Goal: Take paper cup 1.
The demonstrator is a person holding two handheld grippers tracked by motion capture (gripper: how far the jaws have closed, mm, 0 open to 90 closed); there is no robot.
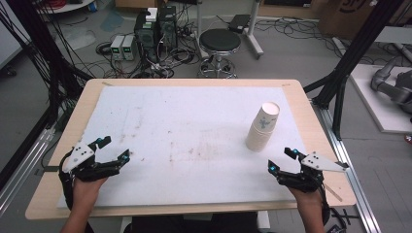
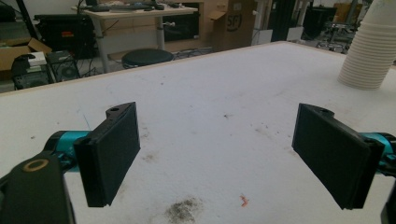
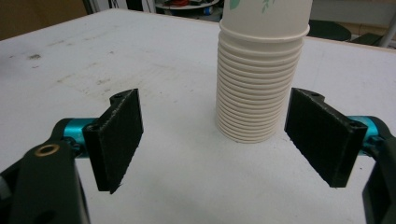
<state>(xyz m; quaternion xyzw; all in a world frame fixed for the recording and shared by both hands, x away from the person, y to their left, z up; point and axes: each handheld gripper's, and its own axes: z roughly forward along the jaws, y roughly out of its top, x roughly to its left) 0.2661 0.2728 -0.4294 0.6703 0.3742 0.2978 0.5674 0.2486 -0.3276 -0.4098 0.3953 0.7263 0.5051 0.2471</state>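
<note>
My right gripper [image 1: 282, 160] sits low at the near right edge of the white foam mat [image 1: 194, 126], jaws spread wide with nothing between the pads, and the stack of paper cups [image 1: 262, 127] stands upright just ahead of it, a little toward the table's middle. In the right gripper view the stack [image 3: 261, 74] rises dead centre between my two black pads [image 3: 116, 140] but beyond their tips, so I am not touching it. My left gripper [image 1: 114, 148] rests at the near left of the mat, just as wide open and empty, well apart from the cups; from its own view the stack [image 2: 369, 46] shows far off at the upper right.

I judge the job in hand is taking a cup from that stack. The risks I see:

- The stack is tall and narrow (many nested rims, the top cup riding proud), so a sideways nudge from one pad arriving before the other could tip it over.
- Closing low on the ribbed rims would likely lift several cups at once, or the whole stack.
- Squeezing hard on thin paper could crush the wall.
- With my left gripper so far away, nothing steadies the base if the top cup sticks.
</note>
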